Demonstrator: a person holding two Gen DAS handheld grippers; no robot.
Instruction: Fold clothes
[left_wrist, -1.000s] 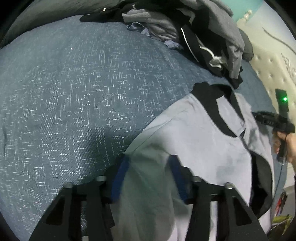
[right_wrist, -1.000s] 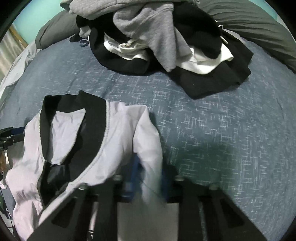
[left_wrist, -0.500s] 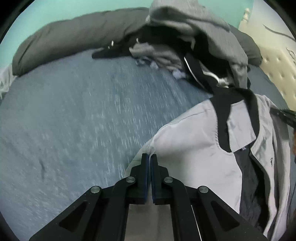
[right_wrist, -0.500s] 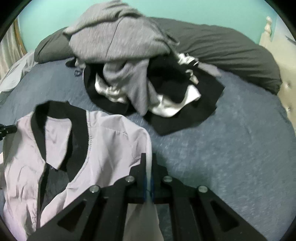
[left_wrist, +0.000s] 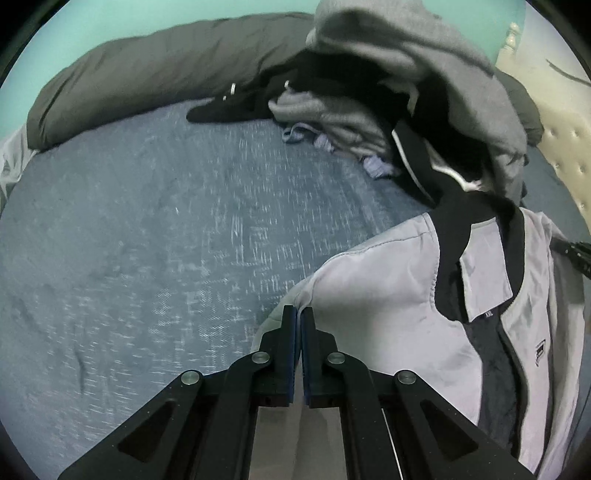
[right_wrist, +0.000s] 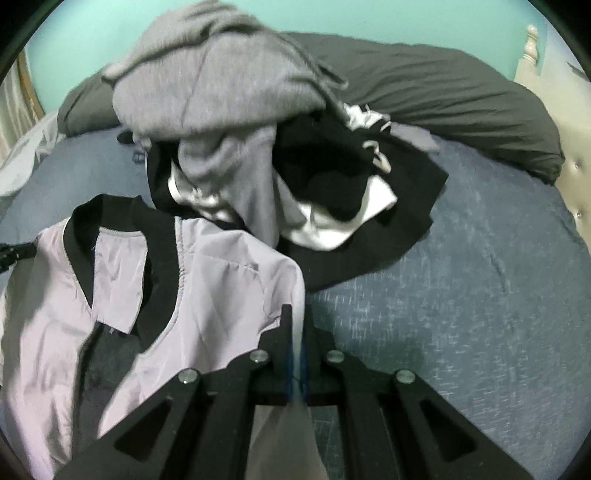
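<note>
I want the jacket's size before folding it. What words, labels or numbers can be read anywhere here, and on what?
"XXL": on the size tab inside the neck of the jacket, small, so not certain.
Chest badge on the jacket: too small to read.
Nothing readable in the right wrist view.

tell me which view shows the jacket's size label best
The left wrist view: the small dark label under the black collar of the jacket faces the camera, though its letters stay hard to read. In the right wrist view the same inner patch shows, but no label can be made out.
</note>
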